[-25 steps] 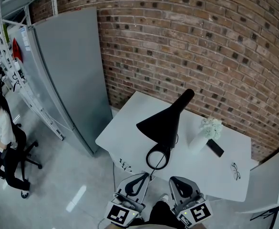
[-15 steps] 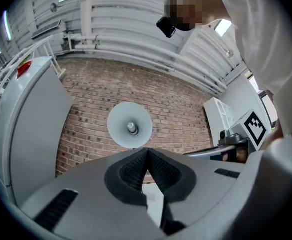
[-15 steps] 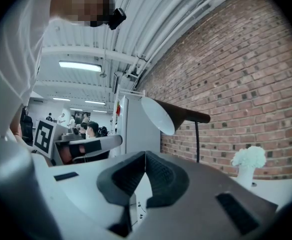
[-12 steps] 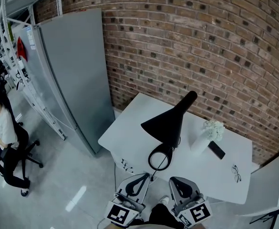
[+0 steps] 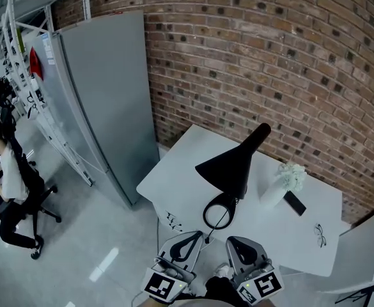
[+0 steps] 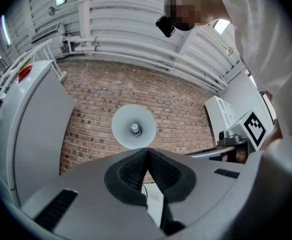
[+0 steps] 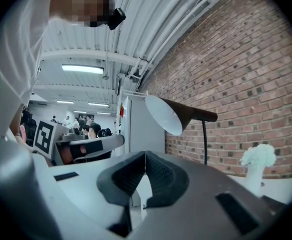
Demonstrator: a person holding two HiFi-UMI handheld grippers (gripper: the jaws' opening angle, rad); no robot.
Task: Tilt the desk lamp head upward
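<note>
A black desk lamp stands on a white table (image 5: 174,171) with its cone-shaped head (image 5: 228,166) tilted downward and its ring base (image 5: 220,213) near the table's front edge. In the left gripper view the head's white inside (image 6: 133,126) with its bulb faces the camera. In the right gripper view the head (image 7: 178,115) is seen from the side on its thin stem (image 7: 204,141). Both grippers hang low at the head view's bottom, below the table's front edge and apart from the lamp. The left gripper (image 5: 185,247) is shut and empty. The right gripper (image 5: 239,249) is shut and empty.
A white vase of white flowers (image 5: 282,181), a black phone (image 5: 295,203) and a pair of glasses (image 5: 321,235) lie on the table's right part. A brick wall (image 5: 270,62) stands behind it. A grey cabinet (image 5: 103,101) stands left. A person sits at far left (image 5: 7,178).
The head view has drifted slightly, so the table and lamp sit a little further right and lower in the picture. The grippers and the lamp head have kept their pose.
</note>
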